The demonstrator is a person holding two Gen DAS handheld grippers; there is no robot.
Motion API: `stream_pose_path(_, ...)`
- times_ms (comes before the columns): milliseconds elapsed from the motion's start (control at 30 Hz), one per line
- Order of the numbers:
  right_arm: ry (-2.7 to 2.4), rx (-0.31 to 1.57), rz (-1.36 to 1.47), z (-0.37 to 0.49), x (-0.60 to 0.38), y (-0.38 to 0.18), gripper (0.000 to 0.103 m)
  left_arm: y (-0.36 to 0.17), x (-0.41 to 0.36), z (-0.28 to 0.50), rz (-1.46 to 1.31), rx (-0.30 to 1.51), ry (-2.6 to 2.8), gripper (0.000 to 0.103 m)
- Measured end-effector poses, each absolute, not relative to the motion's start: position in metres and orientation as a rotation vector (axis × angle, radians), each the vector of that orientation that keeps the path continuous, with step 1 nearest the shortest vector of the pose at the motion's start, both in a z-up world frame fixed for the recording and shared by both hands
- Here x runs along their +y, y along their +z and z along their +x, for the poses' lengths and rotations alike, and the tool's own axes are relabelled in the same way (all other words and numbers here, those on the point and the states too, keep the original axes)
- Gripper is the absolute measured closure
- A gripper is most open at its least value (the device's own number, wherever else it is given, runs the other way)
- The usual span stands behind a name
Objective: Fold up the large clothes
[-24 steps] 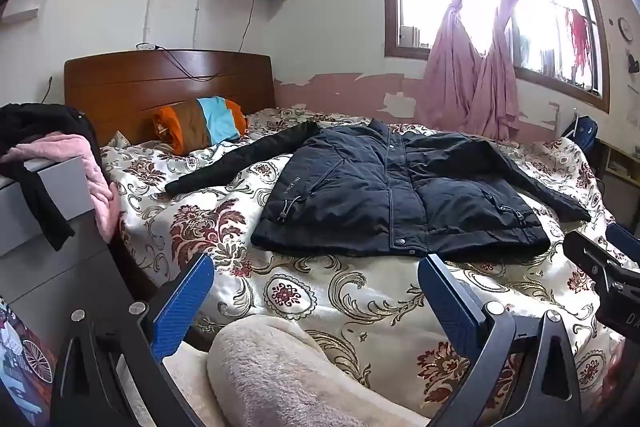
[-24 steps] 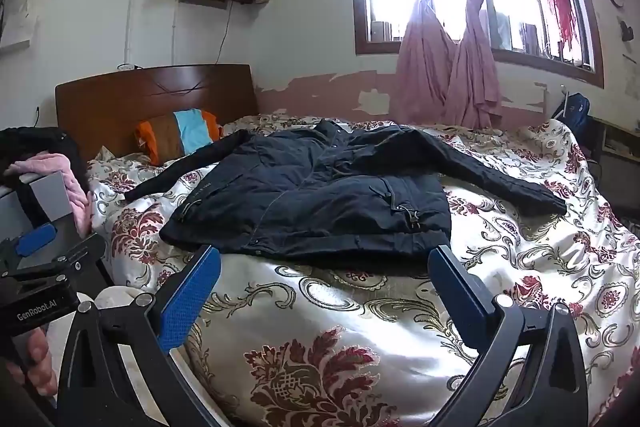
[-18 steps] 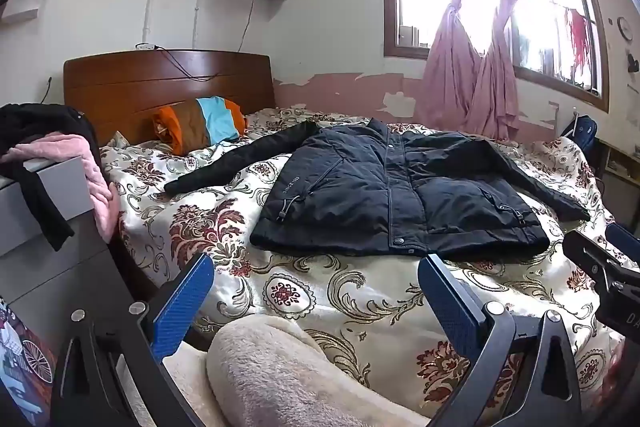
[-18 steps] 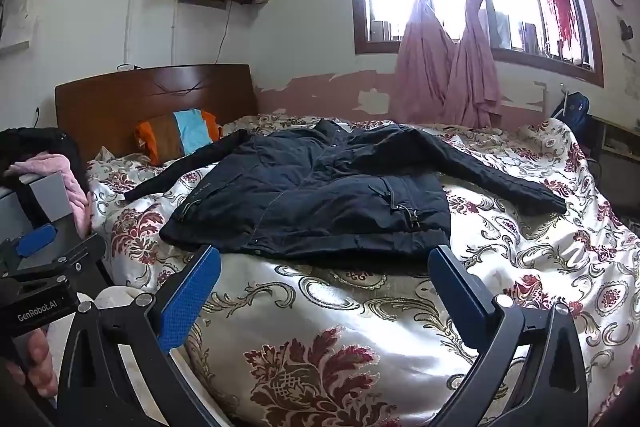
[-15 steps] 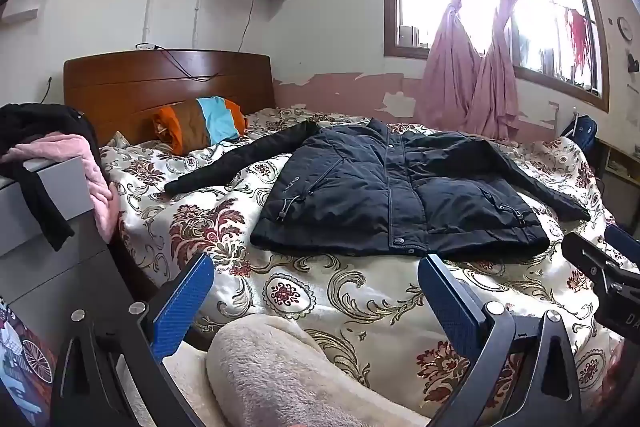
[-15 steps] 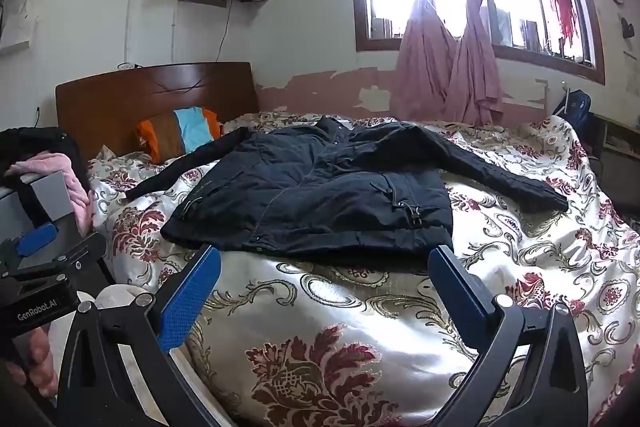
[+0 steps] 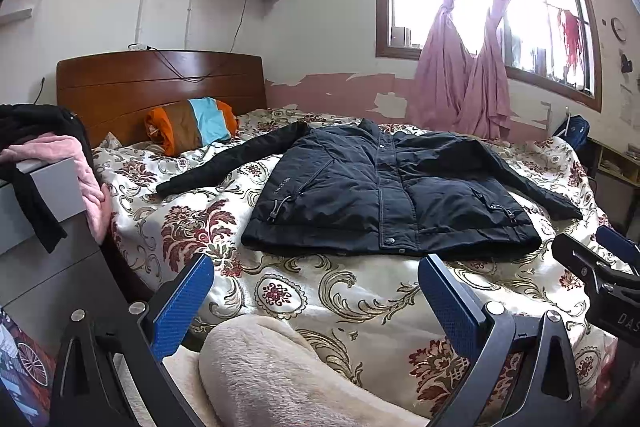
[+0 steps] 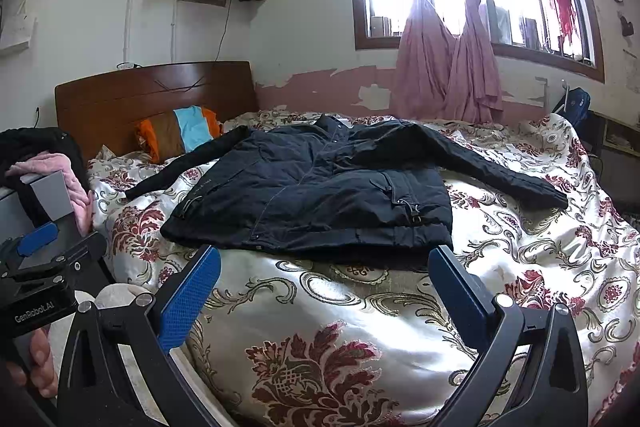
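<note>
A floral bedspread (image 7: 304, 291) covers the bed, with a wooden headboard (image 7: 160, 83) at its far left end. A striped pillow (image 7: 192, 123) lies against the headboard. Pink curtains (image 7: 464, 59), knotted, hang at the window (image 7: 532, 27) behind the bed's far edge. Pink cloth (image 7: 88, 171) drapes a grey cabinet (image 7: 44, 211) off the left edge. A cream fleece (image 7: 272, 375) lies at the near edge.

My left tool (image 7: 314, 303) and right tool (image 8: 324, 299) are black frames with silver screws and blue textured fingers (image 8: 190, 301); one body reads "GenRobot.AI".
</note>
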State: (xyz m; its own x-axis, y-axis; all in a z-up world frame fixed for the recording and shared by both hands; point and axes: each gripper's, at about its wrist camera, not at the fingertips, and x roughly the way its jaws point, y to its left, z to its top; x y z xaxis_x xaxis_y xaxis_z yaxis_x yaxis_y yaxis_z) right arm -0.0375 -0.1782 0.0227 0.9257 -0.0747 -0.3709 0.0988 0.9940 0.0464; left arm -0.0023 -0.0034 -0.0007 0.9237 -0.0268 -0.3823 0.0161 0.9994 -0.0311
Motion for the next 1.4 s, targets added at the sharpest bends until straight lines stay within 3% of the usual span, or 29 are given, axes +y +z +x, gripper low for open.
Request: stream_pose_path(1400,-0.095,0.385,0.066,-0.0402,-0.1849,0.0209,0.001,-0.001,-0.0054,-0.0024,-0.028,0.393,-0.023,0.0)
